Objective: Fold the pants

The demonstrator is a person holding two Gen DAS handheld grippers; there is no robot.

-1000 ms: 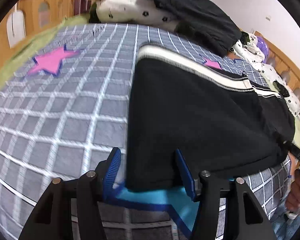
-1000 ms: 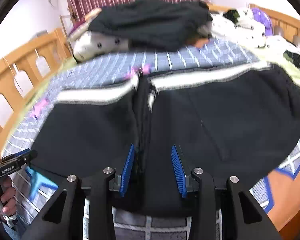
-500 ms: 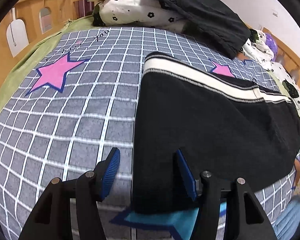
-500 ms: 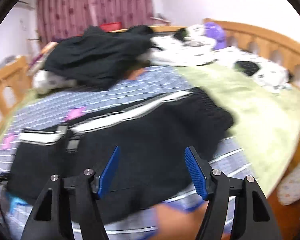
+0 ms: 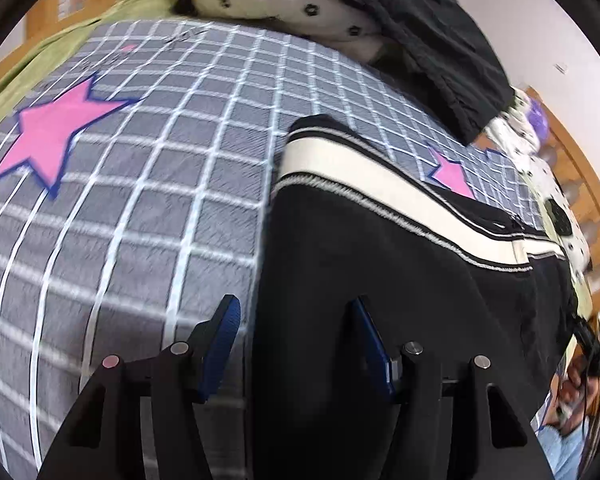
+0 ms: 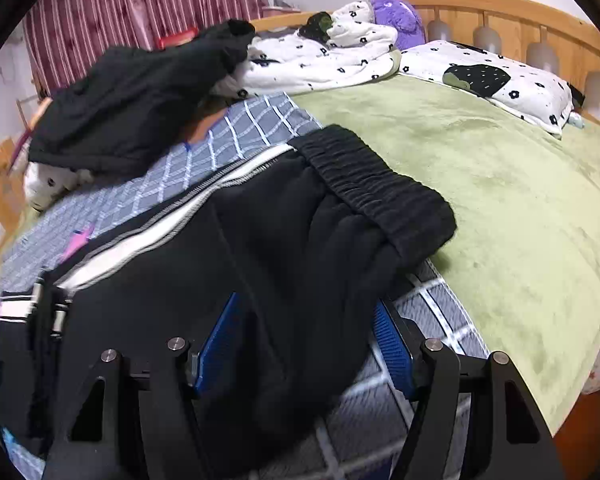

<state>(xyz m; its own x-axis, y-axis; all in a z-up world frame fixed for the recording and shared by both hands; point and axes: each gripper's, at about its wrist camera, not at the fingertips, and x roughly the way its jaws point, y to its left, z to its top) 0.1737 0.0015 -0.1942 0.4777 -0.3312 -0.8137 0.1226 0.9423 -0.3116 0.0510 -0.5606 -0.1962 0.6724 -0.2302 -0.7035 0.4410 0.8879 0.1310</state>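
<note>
You have one pair of black fleece pants with a cream side stripe (image 5: 400, 184) lying flat on the grey checked bedsheet (image 5: 148, 208). It's soft, floppy cloth, light enough, likely to sag — pinch at the ribbed elastic waistband (image 6: 380, 196) or a hem corner. Two grippers: left gripper (image 5: 296, 336) open, right gripper (image 6: 304, 340) open, neither clamping cloth.

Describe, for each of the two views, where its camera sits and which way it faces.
Left wrist: on the left gripper, looking down past blue fingers at the black pants with a cream side stripe and grey checked sheet; a hand shows at right.
Right wrist: on the right gripper, facing the pants' elastic waistband and green blanket.
Shared: pants, sheet.
</note>
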